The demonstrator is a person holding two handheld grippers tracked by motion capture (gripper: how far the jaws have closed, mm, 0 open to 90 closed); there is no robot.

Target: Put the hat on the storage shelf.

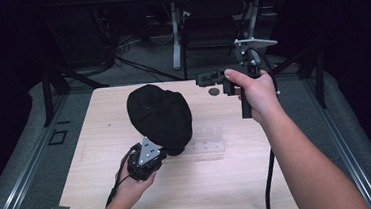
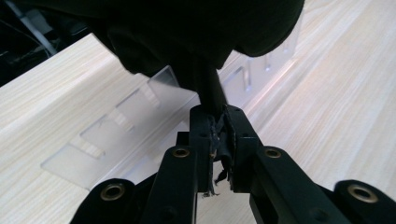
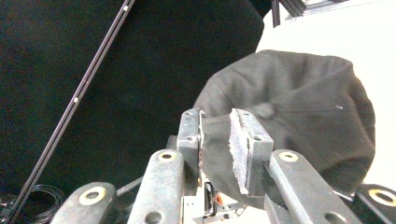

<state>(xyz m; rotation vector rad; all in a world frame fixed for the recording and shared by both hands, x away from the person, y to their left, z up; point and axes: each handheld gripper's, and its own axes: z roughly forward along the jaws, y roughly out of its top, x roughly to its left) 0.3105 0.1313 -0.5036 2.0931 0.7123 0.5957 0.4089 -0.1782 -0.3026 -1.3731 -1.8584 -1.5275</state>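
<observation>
Cap (image 1: 159, 116) hangs over the middle of the worktop (image 1: 105, 191), above a clear rack (image 1: 207, 143). Your left hand-held gripper (image 1: 160, 154) pinches its near edge from below, jaws clamped tight on the cloth. Your right hand-held gripper (image 1: 205, 79) is far right of it, jaws apart and empty, aimed left at it. The cap's round top faces up and away from you.

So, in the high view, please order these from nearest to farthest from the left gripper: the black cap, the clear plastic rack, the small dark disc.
1. Black cap: clamped in the left gripper, rising just beyond it.
2. Clear plastic rack: on the table, just right of it.
3. Small dark disc: far edge, by the right gripper.
</observation>
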